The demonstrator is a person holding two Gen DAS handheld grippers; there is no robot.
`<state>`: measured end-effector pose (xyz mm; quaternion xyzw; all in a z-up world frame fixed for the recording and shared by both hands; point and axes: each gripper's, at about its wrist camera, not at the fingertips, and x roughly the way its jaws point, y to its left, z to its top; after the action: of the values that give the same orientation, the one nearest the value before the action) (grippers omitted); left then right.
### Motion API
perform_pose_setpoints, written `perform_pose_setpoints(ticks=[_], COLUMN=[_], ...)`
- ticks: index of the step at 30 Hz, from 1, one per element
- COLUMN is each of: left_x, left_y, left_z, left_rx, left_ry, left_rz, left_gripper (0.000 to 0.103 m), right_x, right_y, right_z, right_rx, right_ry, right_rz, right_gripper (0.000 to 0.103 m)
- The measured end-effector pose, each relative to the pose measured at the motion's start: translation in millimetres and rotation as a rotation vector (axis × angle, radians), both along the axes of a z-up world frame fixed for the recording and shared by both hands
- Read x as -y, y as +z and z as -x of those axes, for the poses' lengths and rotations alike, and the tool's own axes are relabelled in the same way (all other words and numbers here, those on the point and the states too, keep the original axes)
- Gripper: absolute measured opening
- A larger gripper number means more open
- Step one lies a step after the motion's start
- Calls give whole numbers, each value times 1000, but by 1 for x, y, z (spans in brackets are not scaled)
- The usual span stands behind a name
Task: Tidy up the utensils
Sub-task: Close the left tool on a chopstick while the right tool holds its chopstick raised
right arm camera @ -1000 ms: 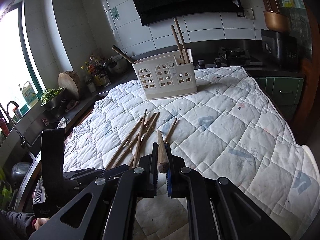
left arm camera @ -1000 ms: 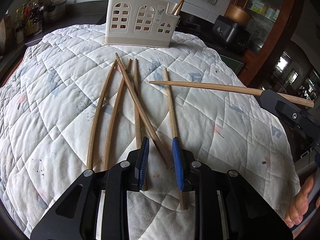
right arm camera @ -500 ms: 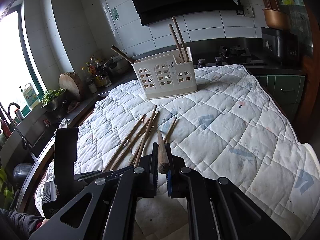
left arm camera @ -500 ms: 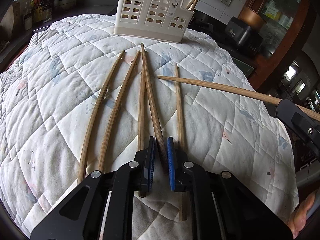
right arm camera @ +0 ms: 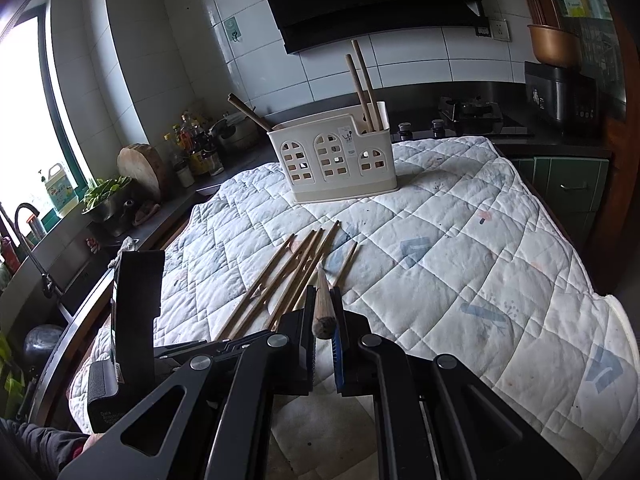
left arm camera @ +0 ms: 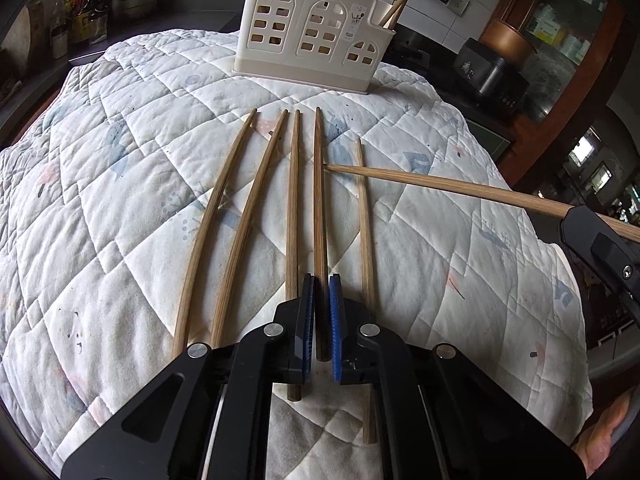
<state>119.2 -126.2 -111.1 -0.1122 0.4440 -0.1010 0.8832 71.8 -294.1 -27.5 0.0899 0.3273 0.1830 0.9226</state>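
Note:
Several wooden chopsticks (left arm camera: 236,216) lie side by side on a white quilted cloth (left arm camera: 120,184). My left gripper (left arm camera: 321,292) is shut on one chopstick (left arm camera: 319,200) near its thick end, low over the cloth. My right gripper (right arm camera: 323,304) is shut on another chopstick (right arm camera: 322,300), held above the cloth; this chopstick also shows in the left wrist view (left arm camera: 440,188), coming in from the right with its tip over the row. A cream utensil holder (left arm camera: 312,36) stands at the far end of the cloth with chopsticks (right arm camera: 364,80) upright in it.
The cloth covers a counter that drops off at the right edge (right arm camera: 616,320). A sink (right arm camera: 48,280), bottles (right arm camera: 192,148) and a cutting board (right arm camera: 140,164) stand to the left. A gas hob (right arm camera: 472,116) and a black cooker (right arm camera: 560,92) are behind the holder.
My left gripper closed on one chopstick of the row and straightened it so it no longer crosses the others. My right gripper kept its chopstick and barely moved.

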Motion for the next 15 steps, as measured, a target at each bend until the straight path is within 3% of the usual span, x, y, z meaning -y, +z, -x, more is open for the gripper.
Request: perform_pose_setpoints(ticks=[4, 10, 15], left_x=[-14, -33, -45], left_y=[22, 67, 87], left_z=[10, 16, 3], left_rx=[77, 259, 318], left_ry=[-6, -34, -75], left_rz=[-18, -50, -45], left_gripper=[6, 6, 6], right_x=[-1, -5, -13], right_y=[12, 38, 57], right_z=[-1, -11, -31], right_rx=[25, 62, 67], right_ry=[-2, 12, 32], right_rz=[10, 22, 67], right_gripper=[7, 6, 6])
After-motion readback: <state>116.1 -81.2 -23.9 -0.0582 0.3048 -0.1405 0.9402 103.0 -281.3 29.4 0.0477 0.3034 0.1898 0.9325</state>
